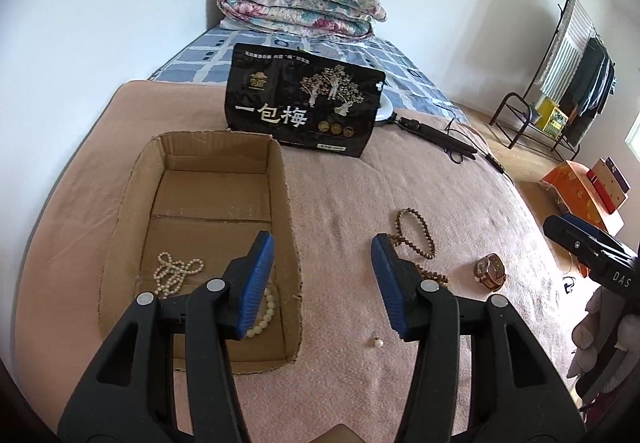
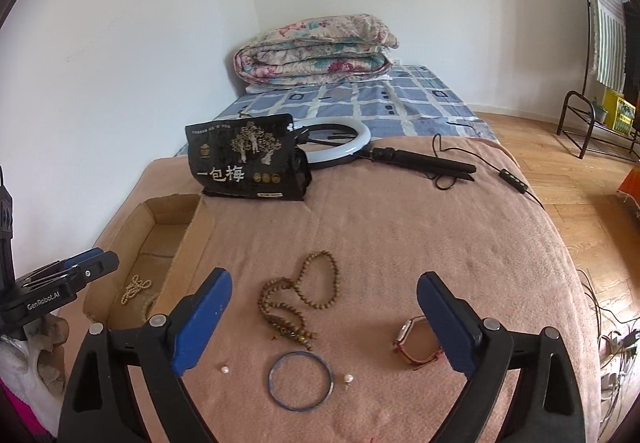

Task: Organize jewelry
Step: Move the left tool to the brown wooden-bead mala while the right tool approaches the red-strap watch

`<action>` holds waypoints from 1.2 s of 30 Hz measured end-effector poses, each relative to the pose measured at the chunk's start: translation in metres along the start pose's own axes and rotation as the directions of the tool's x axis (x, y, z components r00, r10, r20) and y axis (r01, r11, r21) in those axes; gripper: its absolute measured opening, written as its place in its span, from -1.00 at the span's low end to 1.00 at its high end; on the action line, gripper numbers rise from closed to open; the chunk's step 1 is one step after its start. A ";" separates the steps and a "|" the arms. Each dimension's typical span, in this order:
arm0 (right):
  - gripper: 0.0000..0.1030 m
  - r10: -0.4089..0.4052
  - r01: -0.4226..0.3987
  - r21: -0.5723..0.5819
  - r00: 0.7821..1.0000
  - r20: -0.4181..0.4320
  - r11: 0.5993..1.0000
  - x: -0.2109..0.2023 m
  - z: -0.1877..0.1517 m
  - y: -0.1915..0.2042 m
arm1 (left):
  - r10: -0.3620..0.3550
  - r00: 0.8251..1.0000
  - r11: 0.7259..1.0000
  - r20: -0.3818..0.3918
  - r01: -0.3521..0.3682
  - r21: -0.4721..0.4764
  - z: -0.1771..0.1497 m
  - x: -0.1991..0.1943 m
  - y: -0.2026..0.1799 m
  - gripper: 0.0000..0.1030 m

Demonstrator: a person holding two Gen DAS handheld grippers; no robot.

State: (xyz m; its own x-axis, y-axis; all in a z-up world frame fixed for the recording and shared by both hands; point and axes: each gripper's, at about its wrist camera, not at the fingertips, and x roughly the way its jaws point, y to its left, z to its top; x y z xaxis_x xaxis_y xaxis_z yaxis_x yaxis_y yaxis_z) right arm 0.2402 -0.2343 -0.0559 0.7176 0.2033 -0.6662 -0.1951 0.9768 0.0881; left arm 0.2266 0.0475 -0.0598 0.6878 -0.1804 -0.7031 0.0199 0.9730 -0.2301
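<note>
Jewelry is split between the cardboard box (image 1: 208,203) and the pink blanket (image 2: 400,235). In the box lie a pearl necklace (image 1: 176,273) and a white bead bracelet (image 1: 266,313). Left on the blanket, by judgement: the brown bead strand (image 2: 304,295), blue bangle (image 2: 301,387), watch (image 2: 414,343) and two pearl earrings (image 2: 225,370). The left gripper (image 1: 322,283) and right gripper (image 2: 324,327) both hang with jaws apart, holding nothing.
</note>
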 end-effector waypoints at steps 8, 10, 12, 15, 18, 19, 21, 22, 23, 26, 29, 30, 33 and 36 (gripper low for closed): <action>0.86 -0.069 0.070 0.031 0.997 -0.027 0.997 -0.003 -0.003 -0.044 | -0.038 0.998 0.999 -0.042 0.038 0.001 -0.003 0.022 -0.035 0.00; 0.86 -0.084 0.086 0.043 0.996 -0.038 0.995 -0.002 -0.004 -0.055 | -0.043 0.998 0.999 -0.050 0.043 0.005 -0.003 0.026 -0.042 0.00; 0.86 -0.095 0.097 0.058 0.994 -0.048 0.994 -0.001 -0.006 -0.065 | -0.052 0.997 0.999 -0.064 0.052 0.004 -0.004 0.033 -0.050 0.00; 0.86 -0.106 0.111 0.072 0.992 -0.073 0.991 0.005 -0.008 -0.078 | -0.069 0.994 0.998 -0.090 0.069 0.000 -0.007 0.044 -0.060 0.00; 0.86 -0.113 0.121 0.075 0.988 -0.107 0.990 0.014 -0.012 -0.086 | -0.077 0.991 0.997 -0.113 0.077 -0.007 -0.010 0.056 -0.070 0.00; 0.86 -0.114 0.123 0.074 0.986 -0.120 0.990 0.018 -0.014 -0.087 | -0.080 0.989 0.997 -0.122 0.079 -0.012 -0.011 0.059 -0.072 0.00; 0.86 -0.118 0.129 0.072 0.983 -0.142 0.989 0.024 -0.018 -0.090 | -0.087 0.986 0.996 -0.143 0.085 -0.024 -0.012 0.069 -0.077 0.00; 0.86 -0.116 0.128 0.071 0.981 -0.154 0.989 0.028 -0.020 -0.091 | -0.087 0.985 0.996 -0.152 0.083 -0.028 -0.013 0.073 -0.080 0.00; 0.86 -0.111 0.124 0.069 0.980 -0.167 0.990 0.032 -0.022 -0.091 | -0.085 0.984 0.996 -0.159 0.080 -0.033 -0.015 0.077 -0.082 0.00; 0.86 -0.101 0.115 0.058 0.973 -0.206 0.992 0.044 -0.028 -0.089 | -0.086 0.977 0.996 -0.196 0.077 -0.054 -0.019 0.093 -0.086 0.00; 0.86 -0.105 0.120 0.046 0.964 -0.246 0.992 0.056 -0.035 -0.087 | -0.082 0.970 0.995 -0.229 0.067 -0.076 -0.022 0.108 -0.087 0.00; 0.86 -0.106 0.123 0.048 0.960 -0.260 0.991 0.061 -0.037 -0.088 | -0.079 0.968 0.995 -0.238 0.061 -0.082 -0.023 0.113 -0.088 0.00; 0.86 -0.108 0.135 0.074 0.951 -0.290 0.988 0.070 -0.042 -0.092 | -0.055 0.966 0.995 -0.254 0.032 -0.093 -0.024 0.127 -0.090 0.00; 0.86 -0.106 0.139 0.087 0.945 -0.309 0.986 0.078 -0.046 -0.095 | -0.031 0.961 0.995 -0.274 0.004 -0.098 -0.026 0.140 -0.091 0.00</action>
State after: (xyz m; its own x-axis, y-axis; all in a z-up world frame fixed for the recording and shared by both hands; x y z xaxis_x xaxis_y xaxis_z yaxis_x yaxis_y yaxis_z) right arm 0.2844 -0.3143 -0.1502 0.4922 0.0685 -0.8678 -0.0345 0.9977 0.0592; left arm 0.3024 -0.0702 -0.1552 0.4617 -0.2430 -0.8531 -0.0488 0.9533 -0.2980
